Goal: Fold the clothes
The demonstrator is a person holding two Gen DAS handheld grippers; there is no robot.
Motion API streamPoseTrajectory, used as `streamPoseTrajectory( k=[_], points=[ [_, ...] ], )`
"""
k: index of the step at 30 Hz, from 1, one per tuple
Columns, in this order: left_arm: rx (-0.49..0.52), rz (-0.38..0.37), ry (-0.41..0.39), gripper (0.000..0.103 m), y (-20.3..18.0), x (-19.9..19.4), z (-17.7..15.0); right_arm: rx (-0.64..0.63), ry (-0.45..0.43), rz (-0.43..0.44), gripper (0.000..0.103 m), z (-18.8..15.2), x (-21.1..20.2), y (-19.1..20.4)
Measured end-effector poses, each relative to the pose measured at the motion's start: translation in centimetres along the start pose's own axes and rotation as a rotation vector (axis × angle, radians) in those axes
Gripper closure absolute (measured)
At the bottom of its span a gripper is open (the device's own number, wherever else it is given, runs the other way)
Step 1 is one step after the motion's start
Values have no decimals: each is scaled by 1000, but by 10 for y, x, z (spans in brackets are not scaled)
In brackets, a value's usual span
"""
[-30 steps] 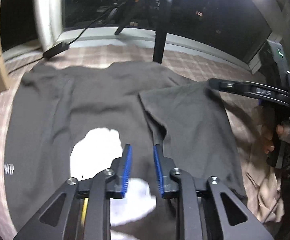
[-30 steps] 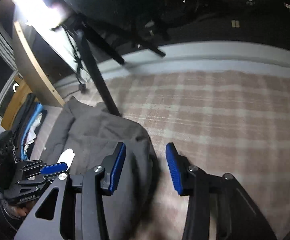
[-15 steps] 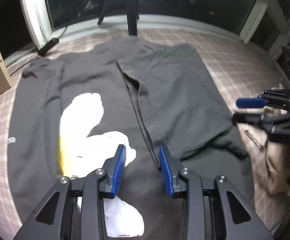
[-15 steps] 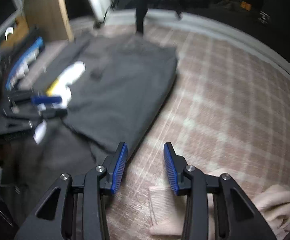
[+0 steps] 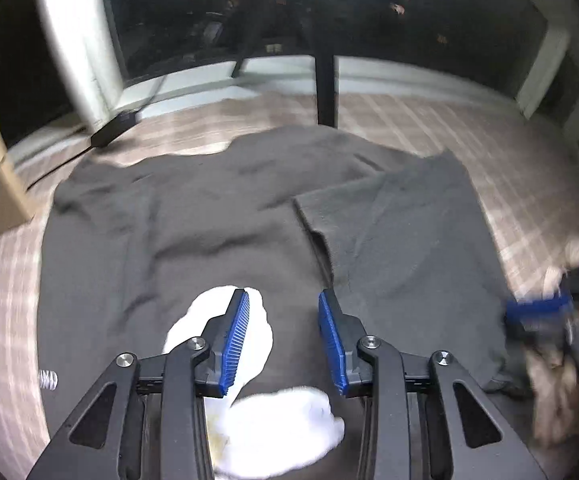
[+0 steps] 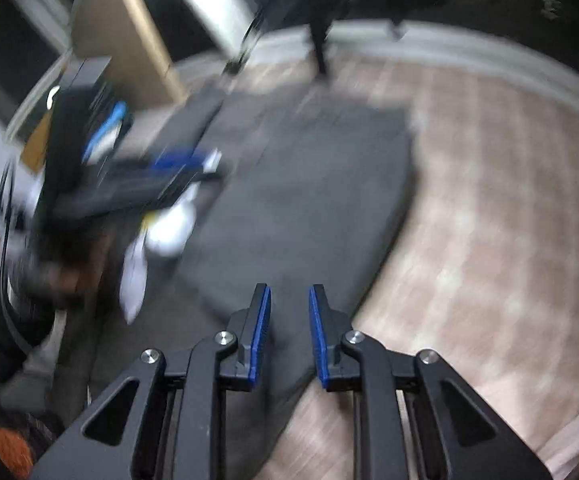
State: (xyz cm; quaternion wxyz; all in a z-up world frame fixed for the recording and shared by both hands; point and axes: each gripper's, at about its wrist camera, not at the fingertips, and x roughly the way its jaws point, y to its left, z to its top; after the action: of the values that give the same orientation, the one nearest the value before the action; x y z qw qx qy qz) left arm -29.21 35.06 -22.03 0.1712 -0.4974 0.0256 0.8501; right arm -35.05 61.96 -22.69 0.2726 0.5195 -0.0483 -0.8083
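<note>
Right gripper [image 5: 537,312] blurred, shirt [image 5: 209,240] edge.

Black claw [image 5: 283,332], ribbed blue pads [image 5: 236,338]

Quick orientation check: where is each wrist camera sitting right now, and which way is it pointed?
Left wrist: rides behind the left claw, jaws open, looking down across the dark grey shirt with its white print toward the window; the right claw shows blurred at right.
Right wrist: behind the right claw, jaws open, above the shirt's folded edge and the plaid cloth; the left claw and a gloved hand show at left.
Shared: shirt, print, plaid cloth, tripod leg.
</note>
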Motion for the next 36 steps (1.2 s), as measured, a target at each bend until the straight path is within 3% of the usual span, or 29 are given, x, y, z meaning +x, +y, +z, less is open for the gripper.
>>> streamPoseTrajectory(
  k=[5, 7, 9, 14, 21, 24, 28, 34, 36],
  points=[
    [119, -117, 14, 67, -32, -9, -23, 3, -7, -14, 83, 19, 8, -9],
    [169, -161, 21, 64, -45, -12, -32, -13, 15, 22, 84, 11, 6, -2],
    [195, -117, 60, 67, -50, -4, -39, -46, 53, 24, 83, -3, 4, 7],
    [111, -119, 57, 67, -29, -16, -43, -120, 147, -57, 83, -39, -1, 22],
    [135, -155, -18, 67, -33, -80, -59, 97, -94, -8, 82, -69, -113, 16],
    [180, -163, -42, 66, -44, -110, -77, 151, -175, -35, 81, -105, -161, 26],
    [231, -208, -59, 65, -60, -154, -119, 243, -257, -42, 78, -167, -213, 44],
    [310, -236, -62, 63, -85, -214, -217, 321, -329, -119, 76, -267, -289, 89],
    [321, -258, -43, 62, -96, -223, -250, 329, -337, -144, 70, -298, -313, 105]
  ],
)
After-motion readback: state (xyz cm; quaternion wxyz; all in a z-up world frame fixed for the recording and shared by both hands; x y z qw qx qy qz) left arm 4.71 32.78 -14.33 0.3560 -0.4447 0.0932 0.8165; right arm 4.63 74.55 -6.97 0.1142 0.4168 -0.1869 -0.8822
